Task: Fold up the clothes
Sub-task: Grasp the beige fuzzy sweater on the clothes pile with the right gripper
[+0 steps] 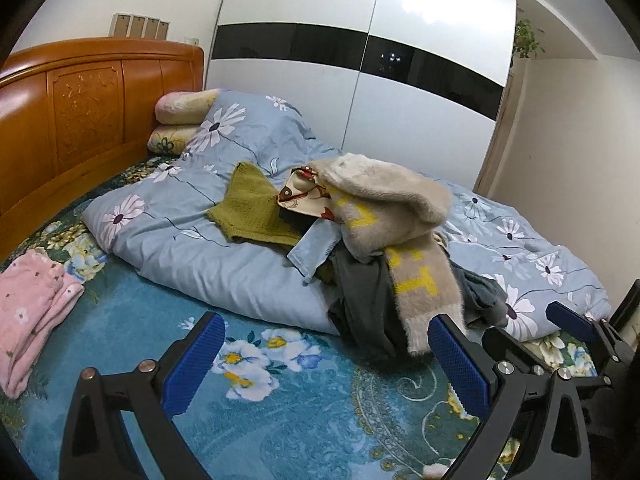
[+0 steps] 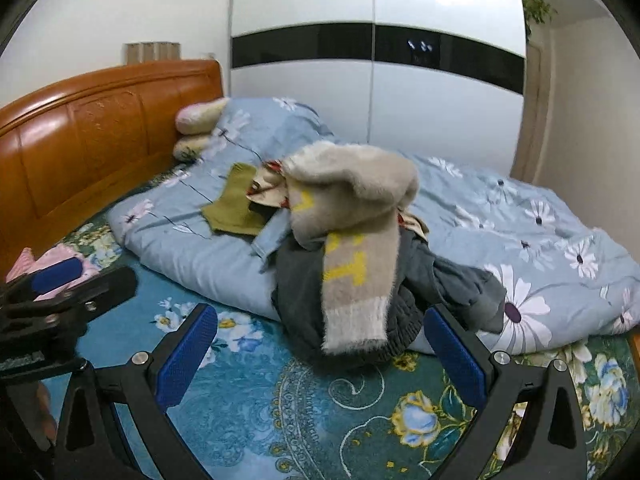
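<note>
Your left gripper (image 1: 324, 354) and right gripper (image 2: 320, 346) hang spread and empty before the heap on the pale blue floral quilt (image 1: 224, 216). The fluffy beige yellow-lettered scarf (image 2: 352, 240) drapes on top: light, limp, probably slippery; pinch its fringed end.

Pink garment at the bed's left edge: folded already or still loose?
Folded. The pink garment lies as a neat layered stack on the floral bedsheet, apart from the unfolded pile topped by the beige scarf.
</note>
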`<state>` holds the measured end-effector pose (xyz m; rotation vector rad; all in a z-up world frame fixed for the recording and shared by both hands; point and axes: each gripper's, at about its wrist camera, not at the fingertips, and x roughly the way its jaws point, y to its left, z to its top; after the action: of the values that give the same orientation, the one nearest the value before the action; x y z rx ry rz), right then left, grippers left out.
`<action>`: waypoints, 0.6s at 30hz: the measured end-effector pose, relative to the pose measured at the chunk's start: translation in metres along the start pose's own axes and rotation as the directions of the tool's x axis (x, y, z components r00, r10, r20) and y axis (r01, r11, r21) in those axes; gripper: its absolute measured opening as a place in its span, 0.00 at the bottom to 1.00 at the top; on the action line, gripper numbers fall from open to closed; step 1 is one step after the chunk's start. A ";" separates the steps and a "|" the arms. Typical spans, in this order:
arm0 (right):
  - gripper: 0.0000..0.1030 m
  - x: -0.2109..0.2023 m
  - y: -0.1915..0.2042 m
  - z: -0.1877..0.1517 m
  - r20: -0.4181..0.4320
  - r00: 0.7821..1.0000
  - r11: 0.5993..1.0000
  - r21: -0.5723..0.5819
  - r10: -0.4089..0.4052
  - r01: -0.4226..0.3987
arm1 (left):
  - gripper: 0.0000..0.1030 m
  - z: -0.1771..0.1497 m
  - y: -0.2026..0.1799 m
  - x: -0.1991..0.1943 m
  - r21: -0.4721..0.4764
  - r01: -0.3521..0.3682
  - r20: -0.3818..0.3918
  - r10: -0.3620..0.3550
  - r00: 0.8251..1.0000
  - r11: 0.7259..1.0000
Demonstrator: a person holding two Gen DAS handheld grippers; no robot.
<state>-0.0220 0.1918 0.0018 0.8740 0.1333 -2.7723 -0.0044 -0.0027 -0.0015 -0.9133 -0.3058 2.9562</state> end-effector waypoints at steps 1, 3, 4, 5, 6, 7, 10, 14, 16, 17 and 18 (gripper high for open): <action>1.00 0.008 -0.001 0.002 -0.014 1.000 1.000 0.008 0.001 -0.001 | 1.00 0.002 0.004 0.005 -0.005 -0.002 -0.003 0.002 1.000 1.000; 1.00 0.021 -0.002 0.007 -0.032 0.999 1.000 0.017 -0.001 0.001 | 1.00 0.008 0.013 0.019 -0.017 -0.003 -0.011 0.003 1.000 1.000; 1.00 0.028 -0.002 0.010 -0.043 0.999 1.000 0.014 -0.010 0.010 | 1.00 0.011 0.018 0.026 -0.023 -0.004 -0.015 0.004 1.000 1.000; 1.00 0.035 -0.002 0.013 -0.053 0.998 1.000 0.011 -0.018 0.019 | 1.00 0.013 0.022 0.033 -0.029 -0.005 -0.019 0.004 1.000 1.000; 1.00 0.042 -0.002 0.016 -0.064 0.998 1.000 0.009 -0.025 0.026 | 1.00 0.017 0.025 0.038 -0.030 -0.003 -0.022 0.002 1.000 1.000; 1.00 0.049 -0.002 0.019 -0.073 0.997 1.000 0.008 -0.028 0.029 | 1.00 0.020 0.027 0.043 -0.032 -0.001 -0.025 0.000 1.000 1.000; 1.00 0.070 -0.003 0.034 -0.093 0.995 0.999 0.009 -0.043 0.044 | 1.00 0.030 0.030 0.065 -0.026 -0.003 -0.042 0.002 0.999 1.000; 1.00 0.099 -0.004 0.055 -0.116 0.991 0.998 0.011 -0.065 0.067 | 1.00 0.044 0.035 0.090 -0.026 0.007 -0.051 -0.008 0.999 1.000; 1.00 0.113 -0.004 0.066 -0.128 0.989 0.997 0.012 -0.076 0.079 | 1.00 0.047 0.038 0.098 -0.037 0.012 -0.064 -0.014 0.998 0.999; 1.00 0.120 -0.004 0.071 -0.133 0.988 0.996 0.012 -0.082 0.084 | 1.00 0.048 0.040 0.102 -0.042 0.015 -0.076 -0.018 0.997 0.999; 1.00 0.127 -0.004 0.076 -0.139 0.986 0.996 0.011 -0.088 0.090 | 1.00 0.050 0.042 0.106 -0.045 0.019 -0.085 -0.023 0.996 0.999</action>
<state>-0.1665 0.1597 -0.0088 1.0902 0.1767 -2.7967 -0.1187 -0.0430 -0.0280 -1.0318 -0.3763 2.8922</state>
